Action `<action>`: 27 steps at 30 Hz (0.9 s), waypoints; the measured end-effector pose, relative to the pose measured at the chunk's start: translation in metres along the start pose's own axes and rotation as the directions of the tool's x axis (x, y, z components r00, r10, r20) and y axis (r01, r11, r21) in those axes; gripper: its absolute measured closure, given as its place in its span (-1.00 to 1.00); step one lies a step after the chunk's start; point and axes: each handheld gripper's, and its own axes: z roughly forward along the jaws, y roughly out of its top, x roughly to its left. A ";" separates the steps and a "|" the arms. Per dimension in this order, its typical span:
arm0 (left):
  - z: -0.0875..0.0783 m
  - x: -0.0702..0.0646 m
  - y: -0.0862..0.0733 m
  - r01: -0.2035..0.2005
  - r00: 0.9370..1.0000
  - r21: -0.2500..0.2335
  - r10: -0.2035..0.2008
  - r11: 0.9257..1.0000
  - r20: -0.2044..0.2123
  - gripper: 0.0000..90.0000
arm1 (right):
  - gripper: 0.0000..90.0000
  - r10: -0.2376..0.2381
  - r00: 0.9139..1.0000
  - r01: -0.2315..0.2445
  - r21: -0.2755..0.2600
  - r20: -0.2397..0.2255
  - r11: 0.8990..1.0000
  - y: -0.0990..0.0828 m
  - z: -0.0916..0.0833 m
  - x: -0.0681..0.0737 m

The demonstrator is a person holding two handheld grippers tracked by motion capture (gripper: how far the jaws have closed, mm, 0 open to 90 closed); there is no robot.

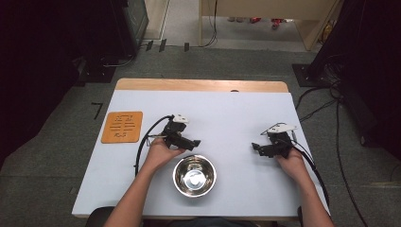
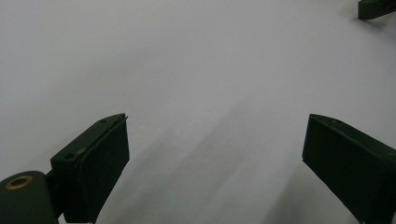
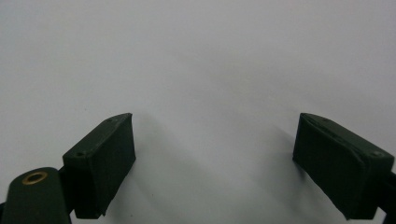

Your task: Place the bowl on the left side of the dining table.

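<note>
Both grippers gape empty over the white table (image 1: 227, 113): left gripper (image 1: 194, 142) just above the steel bowl (image 1: 194, 176), right gripper (image 1: 256, 146) well right of it; an orange mat (image 1: 122, 126) lies far left.

A shiny silver bowl (image 1: 194, 175), an orange patterned mat (image 1: 122, 126), a pale grey table (image 1: 236, 113).

The bowl (image 1: 194, 176) near the table's front edge is polished metal, mirror-bright inside. The table (image 1: 227, 113) has a smooth, matt, pale top with a bare wood strip along its far edge. The mat (image 1: 122, 126) at the left looks like matt orange-brown wood or cork. Both grippers' jaws are matt black plastic.
</note>
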 end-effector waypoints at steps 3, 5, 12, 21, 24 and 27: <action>-0.003 -0.002 -0.001 0.006 1.000 -0.011 -0.006 1.000 0.003 -0.83 | -0.72 0.000 1.000 0.000 0.000 0.000 1.000 0.000 0.000 0.000; -0.005 -0.003 -0.002 0.008 1.000 -0.009 -0.008 1.000 0.007 -0.83 | -0.72 0.001 1.000 -0.001 0.001 0.000 1.000 0.000 0.000 0.000; -0.014 -0.005 -0.005 0.010 1.000 -0.015 -0.010 1.000 0.009 -0.83 | -0.72 0.001 1.000 -0.001 -0.001 -0.001 1.000 0.000 0.000 0.000; -0.028 -0.007 -0.009 0.004 1.000 -0.014 -0.004 1.000 0.023 -0.83 | -0.72 0.000 1.000 0.000 0.002 -0.001 1.000 0.000 0.000 0.000; -0.034 -0.006 -0.010 0.010 1.000 -0.023 -0.010 1.000 0.019 -0.83 | -0.72 0.000 1.000 0.000 0.002 0.000 1.000 0.000 0.000 0.000; -0.039 -0.007 -0.011 0.021 1.000 -0.036 -0.020 0.999 0.022 -0.83 | -0.72 0.000 1.000 0.000 0.001 0.000 1.000 0.000 0.000 0.000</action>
